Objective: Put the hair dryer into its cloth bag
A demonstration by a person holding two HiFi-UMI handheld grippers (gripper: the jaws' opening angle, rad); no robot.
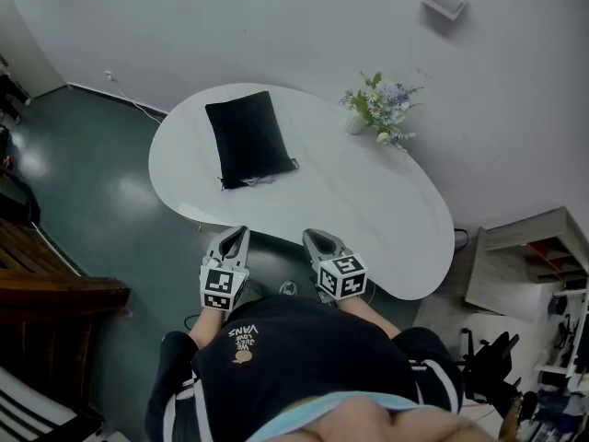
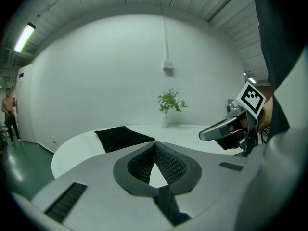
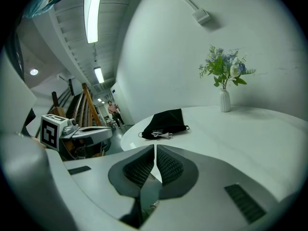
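The black cloth bag (image 1: 248, 139) (image 2: 122, 137) (image 3: 166, 121) lies flat on the far left part of the white oval table (image 1: 368, 201). A white plug with a bit of cord (image 3: 161, 134) (image 1: 258, 181) pokes out at the bag's near end. No hair dryer body shows outside the bag. My left gripper (image 1: 241, 231) (image 2: 155, 143) and right gripper (image 1: 311, 235) (image 3: 155, 147) hover side by side at the table's near edge, close to the person's body and well short of the bag. Both are shut with nothing between the pads.
A white vase of flowers (image 1: 382, 109) (image 3: 224, 76) stands at the table's far right edge near the wall. Dark wooden furniture (image 1: 46, 284) is on the left, and a shelf unit (image 1: 534, 265) on the right. A person (image 3: 114, 110) stands far off.
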